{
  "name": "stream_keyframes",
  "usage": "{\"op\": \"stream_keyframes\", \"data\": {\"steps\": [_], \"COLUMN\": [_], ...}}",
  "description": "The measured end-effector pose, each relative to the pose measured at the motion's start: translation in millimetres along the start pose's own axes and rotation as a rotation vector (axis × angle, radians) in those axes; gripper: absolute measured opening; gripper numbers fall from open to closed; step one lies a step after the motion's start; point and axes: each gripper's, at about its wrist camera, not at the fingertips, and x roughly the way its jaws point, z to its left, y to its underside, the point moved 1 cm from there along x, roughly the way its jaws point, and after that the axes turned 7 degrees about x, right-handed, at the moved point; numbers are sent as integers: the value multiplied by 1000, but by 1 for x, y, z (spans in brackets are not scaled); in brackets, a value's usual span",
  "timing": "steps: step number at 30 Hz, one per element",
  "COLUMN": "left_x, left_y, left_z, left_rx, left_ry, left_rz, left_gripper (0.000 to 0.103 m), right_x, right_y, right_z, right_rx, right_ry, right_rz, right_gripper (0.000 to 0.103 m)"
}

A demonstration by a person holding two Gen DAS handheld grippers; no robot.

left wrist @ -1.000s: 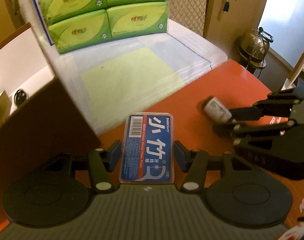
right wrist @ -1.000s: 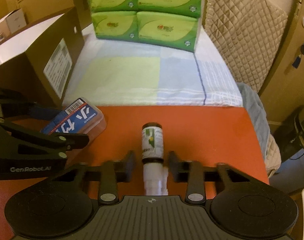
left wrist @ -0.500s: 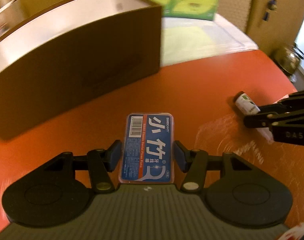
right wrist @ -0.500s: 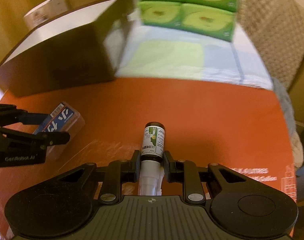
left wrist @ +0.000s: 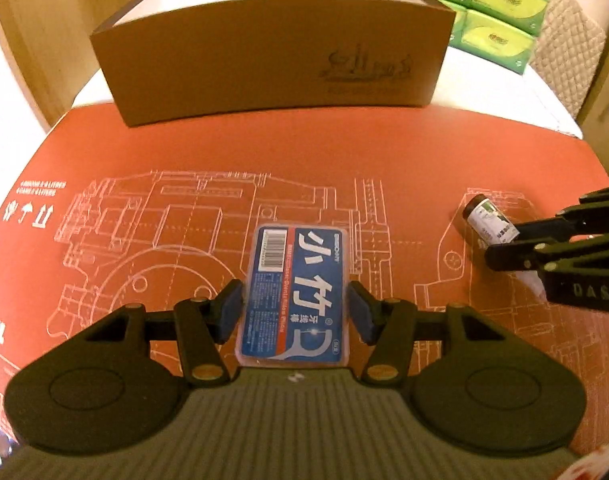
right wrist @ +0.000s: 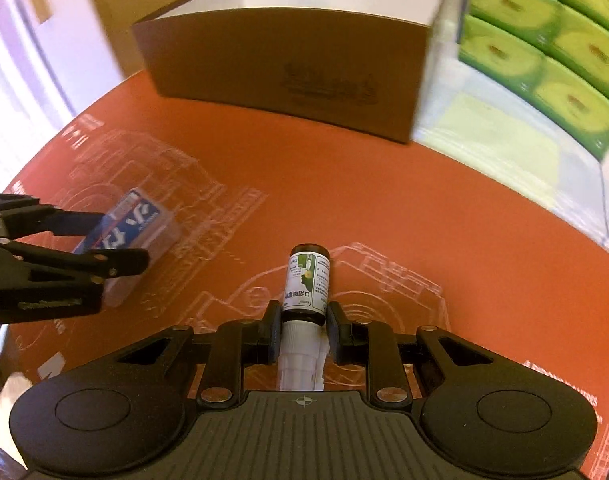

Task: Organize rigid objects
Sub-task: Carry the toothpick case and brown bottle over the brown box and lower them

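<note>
My left gripper (left wrist: 294, 311) is shut on a flat clear case with a blue floss-pick label (left wrist: 296, 292), held over the orange mat (left wrist: 184, 160). The case and left gripper also show in the right wrist view (right wrist: 134, 232). My right gripper (right wrist: 302, 322) is shut on a small dark spray bottle with a green-white label (right wrist: 307, 284) and white cap, lying along the fingers. The bottle shows at the right of the left wrist view (left wrist: 489, 220). An open brown cardboard box (left wrist: 272, 52) stands at the mat's far edge, ahead of both grippers.
Green tissue packs (right wrist: 544, 52) are stacked at the back right on a pale checked cloth (right wrist: 500, 136). The box also shows in the right wrist view (right wrist: 288, 68). The mat carries white line drawings.
Both grippers have swung left and pulled back with their objects, so the brown box now faces them. The right gripper closed on the bottle over the last second.
</note>
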Motion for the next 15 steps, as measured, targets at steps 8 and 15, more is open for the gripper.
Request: {"op": "stream_keyframes", "data": {"steps": [8,15], "left_x": [9,-7], "left_y": [-6,-11], "left_z": [-9,-15], "left_rx": [19,28], "left_ry": [-11,-3], "left_rz": [12,-26], "left_gripper": [53,52], "right_x": [-11,-29], "right_y": [1,14], "right_z": [-12,-35], "right_rx": [-13,73], "right_ry": [-3,14], "right_rz": [-16,-27], "right_gripper": [20,20]}}
